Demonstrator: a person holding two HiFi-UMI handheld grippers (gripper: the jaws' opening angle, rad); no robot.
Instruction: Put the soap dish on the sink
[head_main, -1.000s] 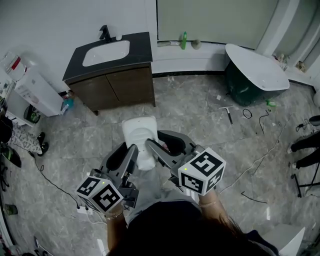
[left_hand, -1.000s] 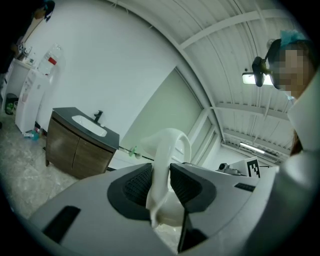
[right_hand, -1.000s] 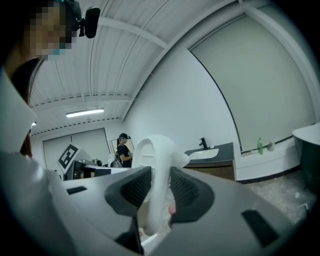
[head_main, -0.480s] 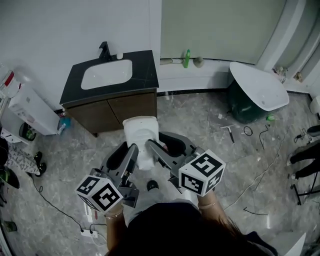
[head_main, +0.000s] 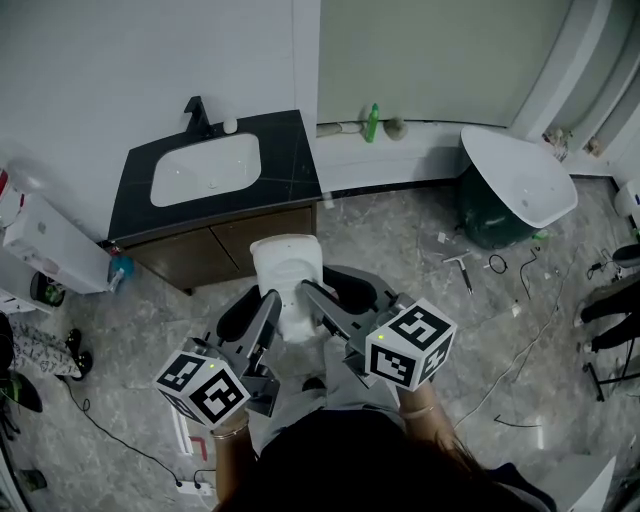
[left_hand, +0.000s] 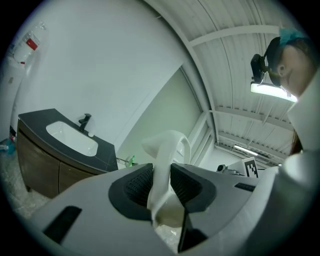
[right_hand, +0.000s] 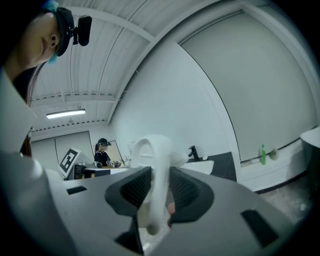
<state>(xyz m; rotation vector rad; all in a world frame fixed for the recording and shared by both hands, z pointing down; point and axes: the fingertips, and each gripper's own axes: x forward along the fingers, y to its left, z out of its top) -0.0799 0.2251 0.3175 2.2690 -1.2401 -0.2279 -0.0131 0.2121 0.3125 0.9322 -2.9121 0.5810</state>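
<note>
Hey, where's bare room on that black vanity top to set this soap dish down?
Widest bare patch for the white soap dish: black countertop right of the white basin, up to its edge. The back strip is crowded by the black faucet and a small white object.

Grey marble floor (head_main: 400, 235). White tub (head_main: 520, 175) w/ dark green outside, far right. Green bottle (head_main: 372, 120) upright on white ledge (head_main: 430, 150) along back wall; small round greyish item (head_main: 396, 125) just beside it. On floor nr tub: squeegee-like tool (head_main: 462, 270) & black cable loop (head_main: 497, 263); thin cables (head_main: 520, 335) trail off to the right. Left edge: white boxy appliance (head_main: 50, 245), blue bottle (head_main: 120, 268) at its corner. Power strip (head_main: 195, 487) bottom left. Right gripper view: person in dark cap (right_hand: 103, 152) in background.
</note>
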